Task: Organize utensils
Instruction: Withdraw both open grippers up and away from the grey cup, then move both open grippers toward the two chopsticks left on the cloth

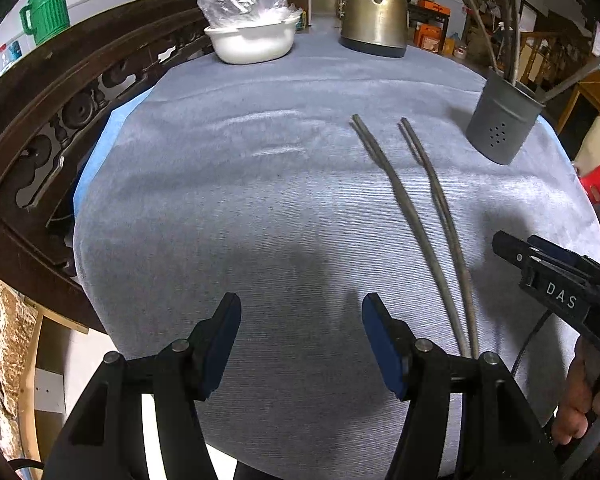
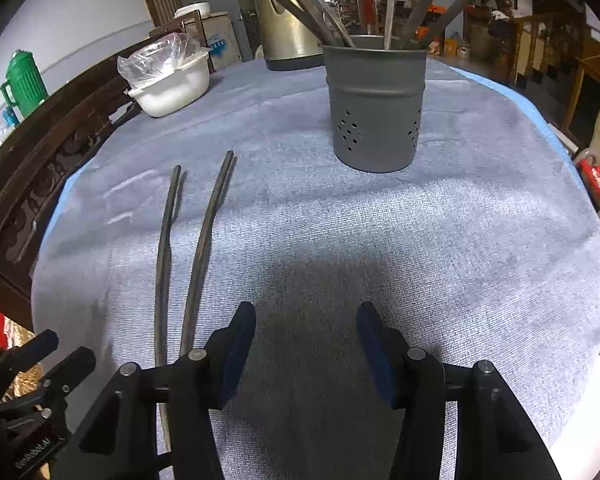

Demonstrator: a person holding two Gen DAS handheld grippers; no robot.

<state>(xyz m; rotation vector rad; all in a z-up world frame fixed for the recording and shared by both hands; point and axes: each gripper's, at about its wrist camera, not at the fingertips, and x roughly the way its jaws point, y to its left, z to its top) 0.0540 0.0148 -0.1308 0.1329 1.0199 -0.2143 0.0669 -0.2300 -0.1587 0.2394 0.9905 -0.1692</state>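
Note:
Two long dark chopsticks lie side by side on the blue-grey cloth, one [image 1: 404, 208] [image 2: 163, 264] to the left of the other [image 1: 440, 204] [image 2: 205, 244]. A grey perforated utensil holder [image 1: 500, 128] [image 2: 376, 112] stands upright beyond them with several utensils in it. My left gripper [image 1: 302, 312] [image 2: 66, 346] is open over bare cloth, left of the chopsticks' near ends. My right gripper [image 2: 306, 316] [image 1: 518, 240] is open too, with nothing between its pads. It hangs just right of the chopsticks and in front of the holder.
A white bowl [image 1: 252, 42] [image 2: 172, 88] with a plastic bag in it and a metal kettle [image 1: 374, 12] [image 2: 286, 36] stand at the table's far side. A carved dark wooden rail [image 1: 60, 120] runs along the left edge. A green jug [image 1: 46, 8] stands beyond it.

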